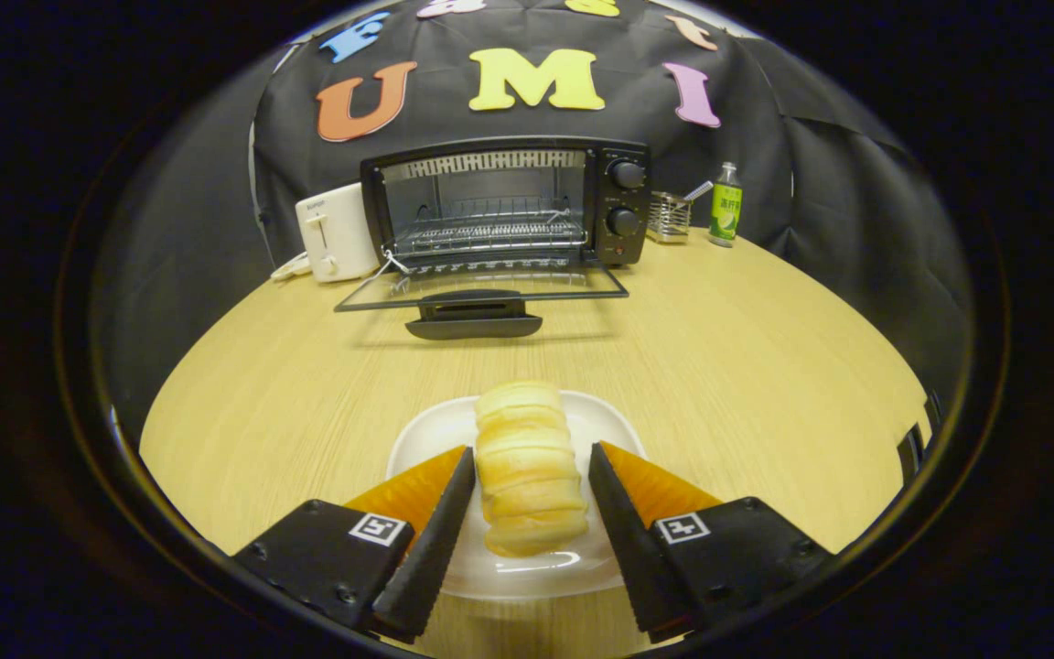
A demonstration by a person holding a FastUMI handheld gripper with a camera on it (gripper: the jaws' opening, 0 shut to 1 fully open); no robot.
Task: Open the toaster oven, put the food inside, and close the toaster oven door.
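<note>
I have my gripper lowered over the white plate, its fingers spread wide enough to straddle the bread roll that lies lengthwise between them. The left finger looks to be brushing the roll's side or nearly so; on the right I can see a sliver of plate between finger and bread, so I do not count this as a grip yet. The roll rests on the plate, its far end poking out just beyond my fingertips.

Well beyond the plate, straight ahead across the wooden table, the toaster oven stands with its glass door already dropped flat toward me, handle nearest, and the wire rack bare inside. So the opening step is done, I judge, and I am at the pick-up of the food.

Next I need to close the fingers evenly on the roll (softly, since it looks like it would squash), lift it clear of the plate, then carry it forward over the lowered door and onto the rack without catching the handle. A white toaster sits just left of the oven, out of my path.
</note>
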